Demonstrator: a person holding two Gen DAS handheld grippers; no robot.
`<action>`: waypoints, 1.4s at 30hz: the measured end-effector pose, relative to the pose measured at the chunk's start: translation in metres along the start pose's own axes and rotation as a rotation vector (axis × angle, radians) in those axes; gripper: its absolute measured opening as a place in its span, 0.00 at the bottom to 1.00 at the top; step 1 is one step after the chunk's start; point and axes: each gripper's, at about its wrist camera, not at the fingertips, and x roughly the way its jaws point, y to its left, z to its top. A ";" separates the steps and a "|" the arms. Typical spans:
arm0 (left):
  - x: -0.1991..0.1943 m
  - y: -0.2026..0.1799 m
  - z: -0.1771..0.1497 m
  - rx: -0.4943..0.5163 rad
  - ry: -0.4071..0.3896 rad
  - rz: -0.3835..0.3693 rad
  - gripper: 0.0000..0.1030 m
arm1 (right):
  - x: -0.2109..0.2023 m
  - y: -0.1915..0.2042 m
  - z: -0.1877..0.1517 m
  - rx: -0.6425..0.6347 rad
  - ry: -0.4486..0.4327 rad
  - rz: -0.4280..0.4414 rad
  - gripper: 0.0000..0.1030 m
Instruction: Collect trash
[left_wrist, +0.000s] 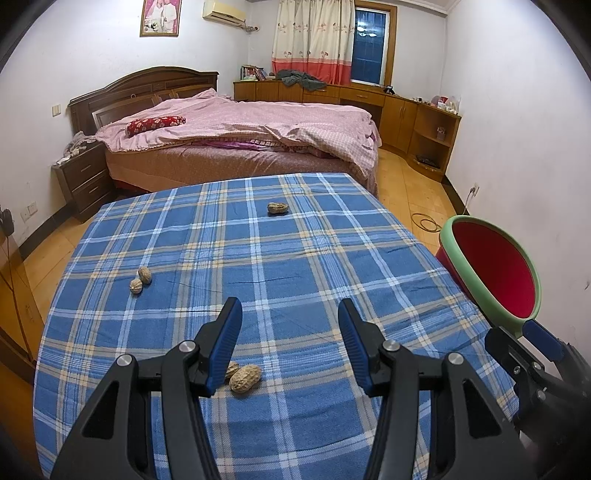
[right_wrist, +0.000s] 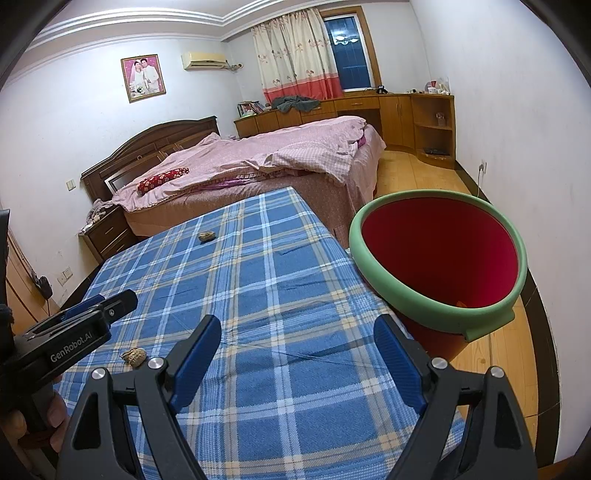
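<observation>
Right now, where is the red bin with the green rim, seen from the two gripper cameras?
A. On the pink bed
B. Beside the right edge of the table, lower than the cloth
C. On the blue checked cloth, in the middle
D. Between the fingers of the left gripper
B: the red bin stands off the right edge of the checked cloth, its green rim beside the table, with wooden floor showing under it.

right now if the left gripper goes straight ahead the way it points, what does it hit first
Most likely the bare blue plaid tablecloth ahead of its open jaws; the left gripper points downward, and the peanuts sit nearer, below the jaws. Depth is uncertain.
</observation>
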 end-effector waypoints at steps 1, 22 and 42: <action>0.000 0.000 0.000 0.000 0.000 0.000 0.53 | 0.000 0.000 0.000 0.000 0.000 0.001 0.84; -0.003 0.000 0.002 0.001 -0.014 -0.002 0.53 | 0.000 0.000 0.000 0.000 -0.001 0.001 0.84; -0.008 0.002 0.006 0.000 -0.026 -0.002 0.53 | 0.000 0.000 0.000 -0.002 -0.004 0.002 0.84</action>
